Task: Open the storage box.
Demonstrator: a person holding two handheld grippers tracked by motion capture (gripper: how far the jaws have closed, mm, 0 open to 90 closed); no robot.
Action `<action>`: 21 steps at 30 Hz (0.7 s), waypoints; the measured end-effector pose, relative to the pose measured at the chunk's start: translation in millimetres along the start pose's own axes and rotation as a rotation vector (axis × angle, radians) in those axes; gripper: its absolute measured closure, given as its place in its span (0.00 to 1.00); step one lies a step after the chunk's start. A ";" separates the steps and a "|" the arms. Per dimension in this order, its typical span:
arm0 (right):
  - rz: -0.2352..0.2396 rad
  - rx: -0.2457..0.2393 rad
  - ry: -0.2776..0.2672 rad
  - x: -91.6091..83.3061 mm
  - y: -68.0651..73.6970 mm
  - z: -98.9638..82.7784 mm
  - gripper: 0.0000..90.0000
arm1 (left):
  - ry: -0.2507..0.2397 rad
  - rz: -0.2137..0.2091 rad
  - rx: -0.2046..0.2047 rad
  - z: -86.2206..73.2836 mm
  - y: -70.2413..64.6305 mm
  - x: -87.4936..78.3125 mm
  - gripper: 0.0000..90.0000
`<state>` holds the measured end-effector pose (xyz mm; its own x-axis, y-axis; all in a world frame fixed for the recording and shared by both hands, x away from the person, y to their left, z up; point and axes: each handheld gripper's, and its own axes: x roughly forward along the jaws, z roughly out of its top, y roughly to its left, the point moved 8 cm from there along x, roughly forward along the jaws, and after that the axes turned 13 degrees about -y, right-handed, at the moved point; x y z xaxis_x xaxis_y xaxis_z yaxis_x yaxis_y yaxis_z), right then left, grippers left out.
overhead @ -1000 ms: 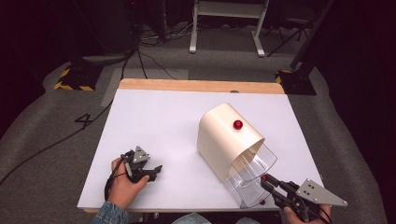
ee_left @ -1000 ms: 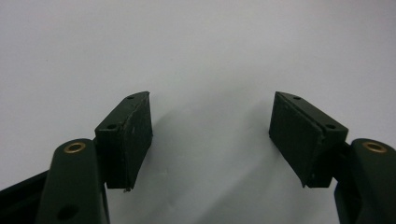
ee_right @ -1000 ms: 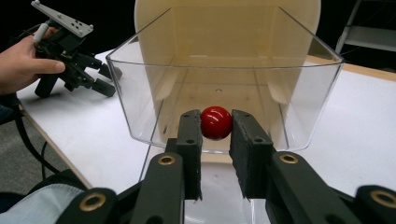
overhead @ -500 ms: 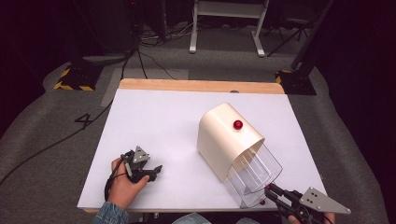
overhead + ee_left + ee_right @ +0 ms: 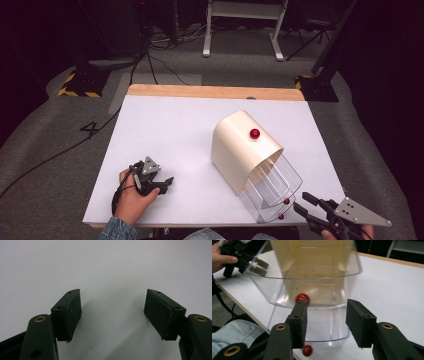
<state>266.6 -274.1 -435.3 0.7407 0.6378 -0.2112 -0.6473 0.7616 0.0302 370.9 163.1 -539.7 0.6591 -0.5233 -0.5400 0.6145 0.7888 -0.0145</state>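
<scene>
1. The cream bread box [image 5: 240,147] lies toward the table's [image 5: 165,130] right near corner, its clear drawers [image 5: 272,192] pulled out toward the near edge.
2. The right gripper [image 5: 305,206] has just been opening; its jaws stand apart, nothing between them, just off the red knob [image 5: 302,298].
3. The left gripper [image 5: 162,184] rests near the left near edge, jaws apart and empty.
4. Judged step: letting go after pulling. Next likely calls for backing clear without nudging the drawers.

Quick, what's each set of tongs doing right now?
Left tongs: open, holding nothing.
Right tongs: open, jaws just been opening, nothing between them, at the clear drawer.
</scene>
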 end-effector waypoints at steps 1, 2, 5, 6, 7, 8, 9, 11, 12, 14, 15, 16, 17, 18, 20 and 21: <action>-0.004 -0.001 0.013 -1.0 -5.3 0.0 0.53 | -0.002 -0.002 -0.007 0.1 -0.6 -0.1 0.34; -0.012 -0.002 0.016 -2.1 -11.0 0.7 0.52 | -0.003 -0.001 0.003 0.3 0.1 -0.6 0.34; -0.049 -0.004 0.026 -3.5 -30.4 2.0 0.47 | 0.009 -0.003 0.007 -1.2 -1.2 -4.0 0.34; -0.057 -0.004 0.030 -3.1 -36.6 2.0 0.47 | 0.012 -0.005 0.010 -2.3 -0.9 -6.3 0.34; -0.067 0.000 0.030 -2.5 -42.4 2.3 0.45 | 0.017 -0.006 0.013 -3.8 -0.2 -9.1 0.34; -0.076 0.001 0.034 -2.0 -48.0 2.2 0.44 | 0.019 -0.008 0.012 -5.5 0.5 -11.8 0.34; -0.079 0.004 0.040 -0.9 -53.2 1.7 0.42 | 0.017 -0.015 0.010 -7.3 1.0 -14.2 0.34; -0.085 0.005 0.047 1.5 -62.7 0.8 0.38 | 0.003 -0.021 0.010 -10.0 2.3 -17.9 0.34; -0.082 -0.003 0.062 2.7 -67.1 -0.5 0.36 | 0.004 -0.023 0.014 -11.1 2.8 -19.6 0.33; -0.085 -0.005 0.074 6.3 -75.8 -2.4 0.34 | 0.007 -0.022 0.019 -12.8 3.2 -22.2 0.33; -0.085 0.000 0.077 8.0 -79.7 -3.4 0.33 | 0.005 -0.022 0.019 -13.3 3.3 -22.7 0.33; -0.085 0.005 0.081 9.7 -83.4 -4.3 0.32 | 0.004 -0.022 0.020 -13.4 3.3 -22.8 0.33; -0.084 0.010 0.084 11.4 -86.9 -5.4 0.30 | 0.003 -0.021 0.021 -13.5 3.2 -22.8 0.33; -0.080 0.016 0.098 12.4 -90.0 -7.2 0.29 | 0.001 -0.020 0.021 -13.5 3.1 -22.7 0.33; -0.087 0.030 0.119 14.4 -96.5 -10.9 0.27 | 0.001 -0.017 0.024 -13.6 3.1 -23.0 0.33; -0.092 0.034 0.133 15.2 -100.2 -13.1 0.27 | -0.001 -0.013 0.022 -13.7 3.2 -22.9 0.32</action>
<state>340.4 -342.3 -454.3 0.7646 0.5465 -0.3416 -0.5700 0.8208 0.0375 351.8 182.0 -538.9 0.6511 -0.5340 -0.5393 0.6326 0.7745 -0.0031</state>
